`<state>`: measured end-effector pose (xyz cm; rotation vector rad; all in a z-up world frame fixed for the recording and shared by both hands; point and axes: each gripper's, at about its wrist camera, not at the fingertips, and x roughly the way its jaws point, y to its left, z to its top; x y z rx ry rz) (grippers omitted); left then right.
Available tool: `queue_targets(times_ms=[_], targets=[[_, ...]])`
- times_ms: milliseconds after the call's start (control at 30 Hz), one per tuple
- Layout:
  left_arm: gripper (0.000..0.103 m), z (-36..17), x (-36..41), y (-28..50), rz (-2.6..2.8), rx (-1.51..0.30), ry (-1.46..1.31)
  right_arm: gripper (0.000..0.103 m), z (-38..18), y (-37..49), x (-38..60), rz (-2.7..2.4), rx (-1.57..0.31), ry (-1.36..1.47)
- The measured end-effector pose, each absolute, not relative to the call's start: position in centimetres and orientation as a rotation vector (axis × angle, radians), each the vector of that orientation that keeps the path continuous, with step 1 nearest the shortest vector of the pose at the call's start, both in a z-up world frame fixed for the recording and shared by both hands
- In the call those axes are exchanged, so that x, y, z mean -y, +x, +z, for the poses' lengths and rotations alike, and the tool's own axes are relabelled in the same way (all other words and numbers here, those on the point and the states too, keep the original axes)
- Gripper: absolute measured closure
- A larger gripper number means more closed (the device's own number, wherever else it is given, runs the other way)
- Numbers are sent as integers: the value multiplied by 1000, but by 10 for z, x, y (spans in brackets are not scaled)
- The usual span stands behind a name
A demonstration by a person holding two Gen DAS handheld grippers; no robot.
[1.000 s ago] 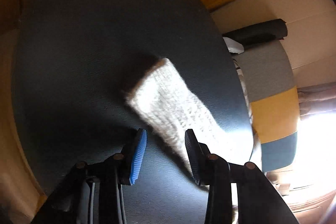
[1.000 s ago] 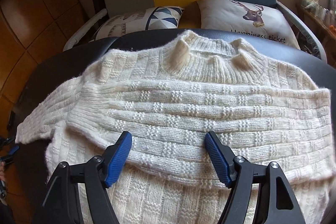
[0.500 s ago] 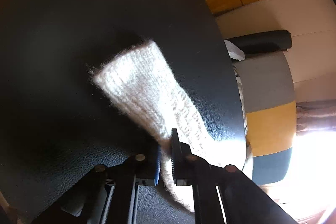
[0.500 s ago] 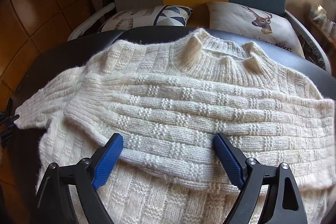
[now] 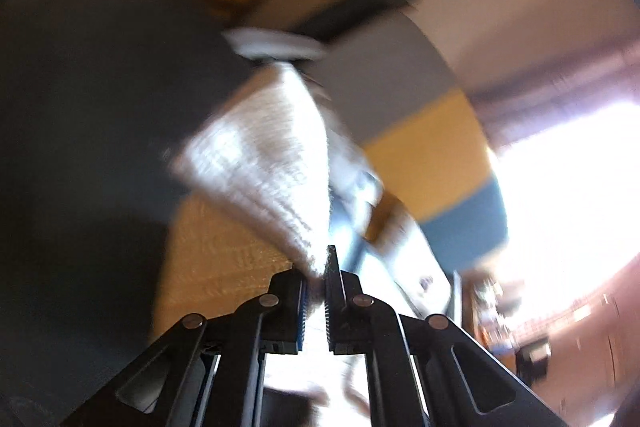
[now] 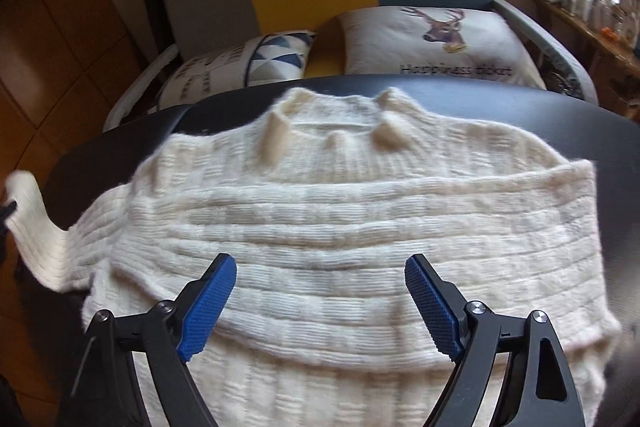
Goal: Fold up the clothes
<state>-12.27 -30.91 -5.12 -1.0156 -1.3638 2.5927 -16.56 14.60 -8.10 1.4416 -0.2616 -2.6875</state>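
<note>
Cream sweater [image 6: 344,227] spread flat on dark surface [image 6: 520,107], collar pointing toward sofa. Left claw [image 5: 316,287] clenched on sleeve [image 5: 272,167], now lifted off surface, previously lying flat. Right claw [image 6: 320,301] released, hovering above folded sweater.

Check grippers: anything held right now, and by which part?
Left gripper is shut on the sweater, pinching its sleeve near the cuff end. Right gripper is open above the sweater, holding nothing.

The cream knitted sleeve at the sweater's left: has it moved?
Yes. The cream knitted sleeve, clamped by the left gripper, has lifted off the black table.
</note>
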Motion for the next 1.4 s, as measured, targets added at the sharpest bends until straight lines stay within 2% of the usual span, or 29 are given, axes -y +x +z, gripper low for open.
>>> queue_targets(times_ms=[300, 367, 633, 700, 733, 800, 967, 1033, 1267, 1300, 1367, 1400], targets=[[98, -43, 153, -189, 2439, 968, -1144, 16, -94, -152, -182, -2689, 363, 1460], [98, -47, 114, -176, 2410, 900, -1182, 17, -95, -150, -186, -2676, 400, 1446], [97, -84, 41, -161, 2318, 654, -1342, 18, -96, -145, -198, -2568, 556, 1405], [95, -93, 24, -158, 2291, 593, -1379, 18, -98, -145, -202, -2521, 636, 1398], [89, -98, 15, -156, 2278, 562, -1397, 19, -99, -145, -203, -2494, 689, 1387], [84, -108, -3, -153, 2249, 501, -1432, 25, -103, -147, -204, -2437, 791, 1364], [81, -95, 20, -144, 2204, 622, -1379, 57, -110, -150, -206, -2282, 1033, 1299], [81, -88, 38, -137, 2203, 680, -1357, 61, -113, -151, -206, -2216, 1124, 1270], [81, -85, 110, -109, 2231, 877, -1310, 63, -140, -164, -190, -2111, 1339, 1274], [81, -86, 120, -104, 2237, 903, -1305, 66, -144, -166, -188, -2103, 1371, 1268], [81, -88, 139, -95, 2247, 957, -1294, 86, -147, -166, -183, -2088, 1424, 1244], [81, -90, 149, -90, 2252, 984, -1288, 88, -149, -167, -179, -2083, 1433, 1244]])
